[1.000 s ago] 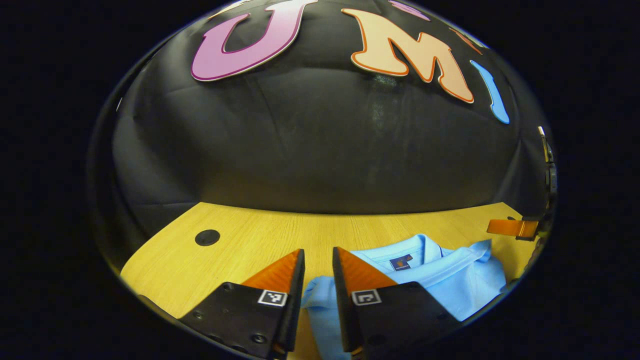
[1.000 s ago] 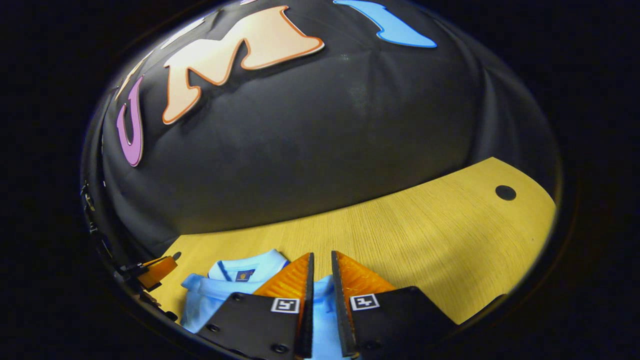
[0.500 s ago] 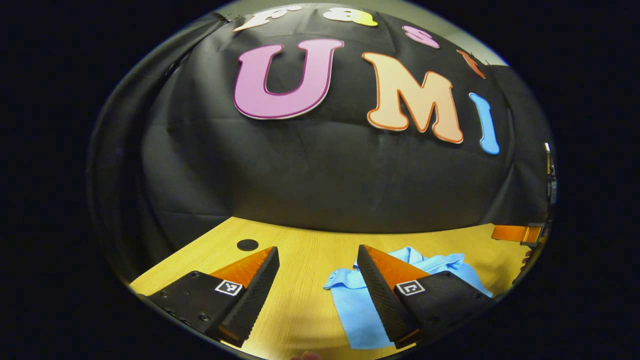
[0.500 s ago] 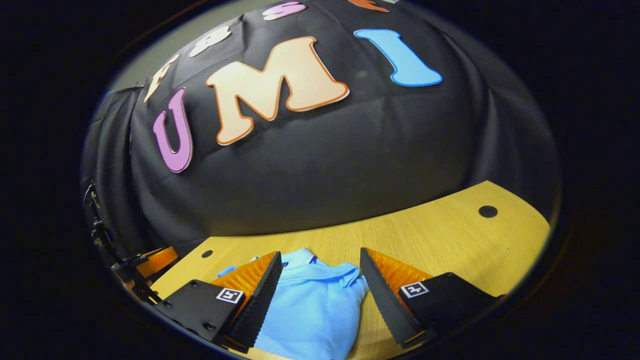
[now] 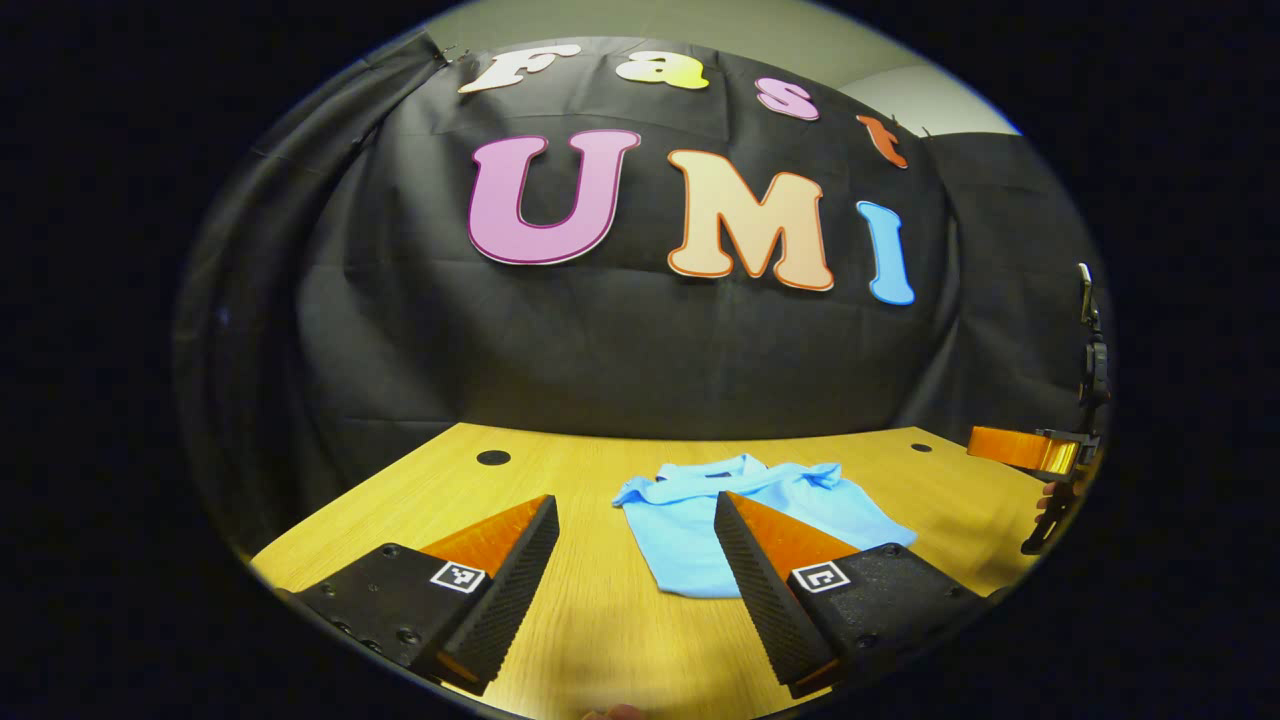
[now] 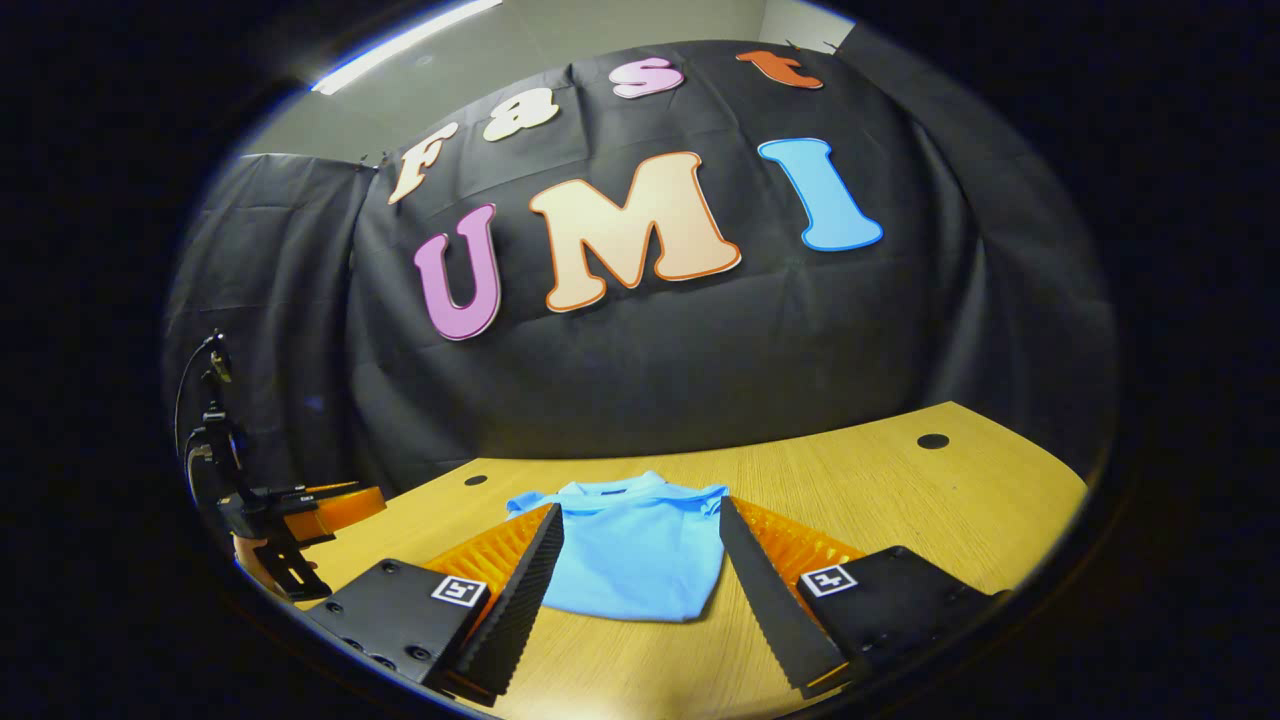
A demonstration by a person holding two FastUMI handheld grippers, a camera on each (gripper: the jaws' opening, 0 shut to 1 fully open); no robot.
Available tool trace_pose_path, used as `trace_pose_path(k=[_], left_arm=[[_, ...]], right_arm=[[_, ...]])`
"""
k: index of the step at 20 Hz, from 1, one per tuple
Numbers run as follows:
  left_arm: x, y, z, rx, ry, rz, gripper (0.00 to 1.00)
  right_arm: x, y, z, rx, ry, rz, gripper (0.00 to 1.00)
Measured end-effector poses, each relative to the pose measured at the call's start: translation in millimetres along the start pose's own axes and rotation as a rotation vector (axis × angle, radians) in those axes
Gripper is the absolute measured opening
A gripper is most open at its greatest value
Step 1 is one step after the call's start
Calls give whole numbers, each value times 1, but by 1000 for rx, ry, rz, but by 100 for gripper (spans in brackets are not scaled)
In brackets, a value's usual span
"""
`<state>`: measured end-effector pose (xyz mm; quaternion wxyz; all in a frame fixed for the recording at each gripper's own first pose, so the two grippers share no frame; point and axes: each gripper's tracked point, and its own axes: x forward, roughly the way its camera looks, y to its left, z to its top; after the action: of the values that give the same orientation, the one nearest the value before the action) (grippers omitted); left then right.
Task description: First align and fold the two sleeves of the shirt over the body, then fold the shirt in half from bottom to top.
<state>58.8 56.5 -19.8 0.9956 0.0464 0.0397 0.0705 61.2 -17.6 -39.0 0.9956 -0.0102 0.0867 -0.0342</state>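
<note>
Folded light-blue polo shirt point(image 5: 740, 520) flat on the pale wooden worktop point(image 5: 560, 470), collar toward the black cloth wall. Ahead of the left claw point(image 5: 635, 560), slightly rightward. Directly before the right claw point(image 6: 635, 570), between its fingers.

shirt point(image 5: 700, 515) near corner hidden | behind left gripper's finger point(image 5: 775, 565)

Both the left gripper point(image 5: 637, 560) and right gripper point(image 6: 640, 565) have black screw-studded bodies (each carrying small square black-and-white markers) and wedge-shaped, ridged fingers.
</note>
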Motion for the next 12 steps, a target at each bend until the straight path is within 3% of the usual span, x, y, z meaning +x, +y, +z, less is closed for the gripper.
trace_pose_path(k=[5, 12], left_arm=[[-40, -15, -19, 8, 5, -37, 95], [-55, -35, -26, 23, -6, -83, 95]], right_arm=[[-50, -3, -30, -38, -7, -15, 98], [-59, 6, -42, -62, -6, 11, 98]])
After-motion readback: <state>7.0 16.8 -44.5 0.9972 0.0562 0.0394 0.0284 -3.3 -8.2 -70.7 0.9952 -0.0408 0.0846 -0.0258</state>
